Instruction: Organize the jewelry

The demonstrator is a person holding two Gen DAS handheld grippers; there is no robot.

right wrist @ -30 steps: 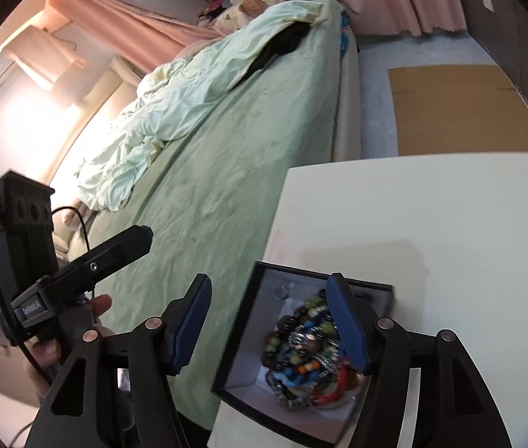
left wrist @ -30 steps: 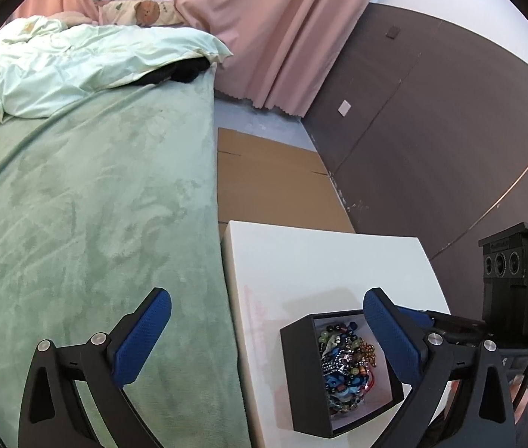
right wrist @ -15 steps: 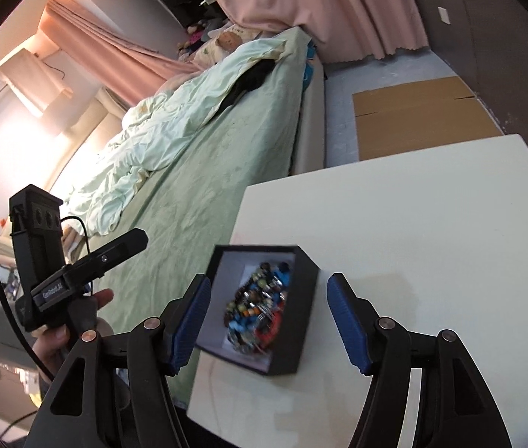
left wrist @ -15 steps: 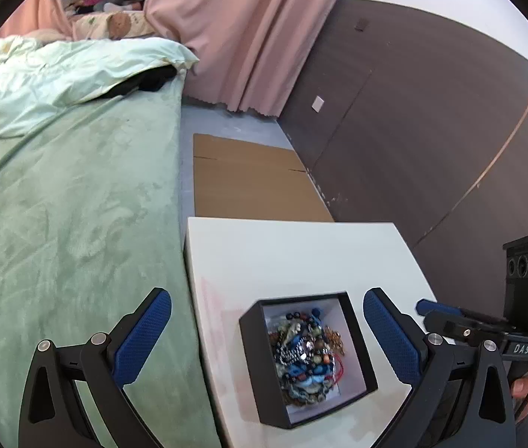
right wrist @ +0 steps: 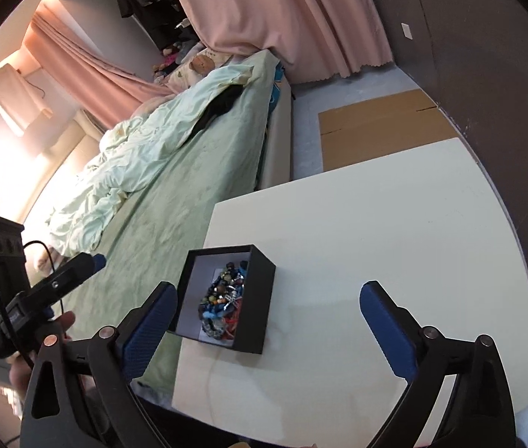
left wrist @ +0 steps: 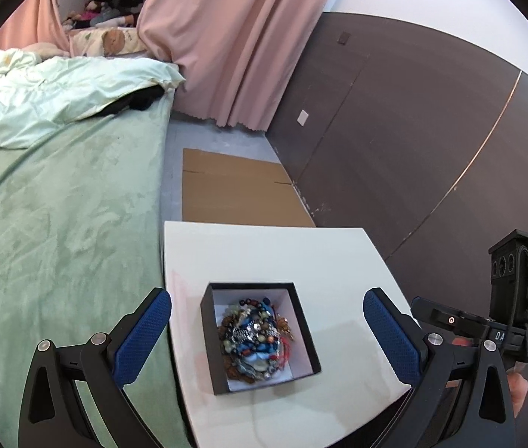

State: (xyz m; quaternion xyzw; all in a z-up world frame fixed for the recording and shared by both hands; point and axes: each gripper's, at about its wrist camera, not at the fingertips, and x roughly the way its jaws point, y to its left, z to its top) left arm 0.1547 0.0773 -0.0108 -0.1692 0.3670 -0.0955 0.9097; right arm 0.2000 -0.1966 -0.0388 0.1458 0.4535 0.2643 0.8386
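Observation:
A black square box point(left wrist: 260, 336) with a white inside sits near the front left of a white table point(left wrist: 301, 254). It holds a tangled heap of beaded jewelry point(left wrist: 256, 336) in blue, silver, gold and red. My left gripper point(left wrist: 264, 336) is open and empty, raised above the box. In the right wrist view the box point(right wrist: 226, 298) with the jewelry point(right wrist: 223, 306) lies left of centre. My right gripper point(right wrist: 267, 324) is open and empty, raised above the table just right of the box.
A bed with a green cover point(left wrist: 58, 224) and a pale duvet point(left wrist: 40, 97) runs along the table's left edge. Flat cardboard point(left wrist: 238, 190) lies on the floor beyond the table. A dark wall point(left wrist: 413, 142) is on the right, pink curtains point(left wrist: 234, 37) behind.
Both grippers have drawn back and up from the box, which now looks smaller and farther. The right gripper, which straddled the box, now stands to its right. Both stay open.

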